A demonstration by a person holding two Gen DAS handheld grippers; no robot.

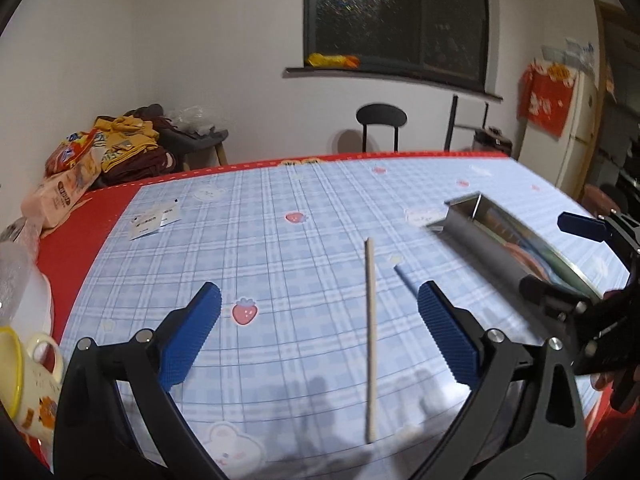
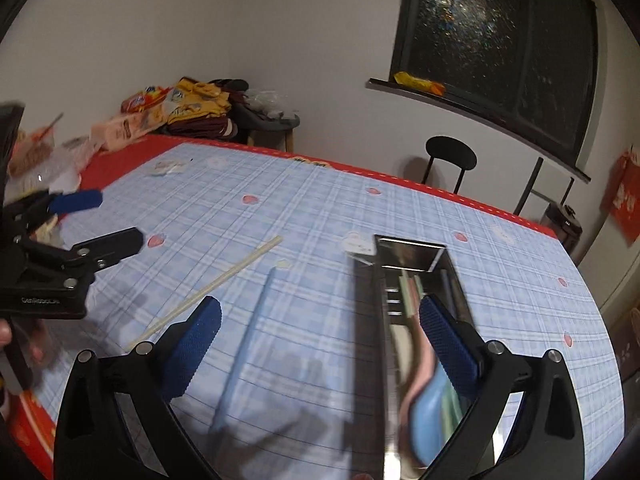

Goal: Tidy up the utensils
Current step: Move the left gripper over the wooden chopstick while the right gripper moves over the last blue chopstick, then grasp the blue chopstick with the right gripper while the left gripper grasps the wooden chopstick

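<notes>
Cream chopstick [image 1: 371,340] lay bare on blue plaid table [image 1: 280,248], between wide, empty left tool [image 1: 320,340] pads. Right view alone showed shiny metal tray [image 2: 370,320] holding blue and pink utensils [image 2: 424,392]; right tool [image 2: 320,340] wide, empty.

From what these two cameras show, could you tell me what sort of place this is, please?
Most likely a home dining room: a table under a plaid strawberry tablecloth, a black chair against the wall, and a pile of clothes heaped on a stool.

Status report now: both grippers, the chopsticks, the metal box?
Left gripper open, empty. Right gripper open, empty. Cream chopstick, blue chopstick on table, outside metal box. Path clear.
</notes>
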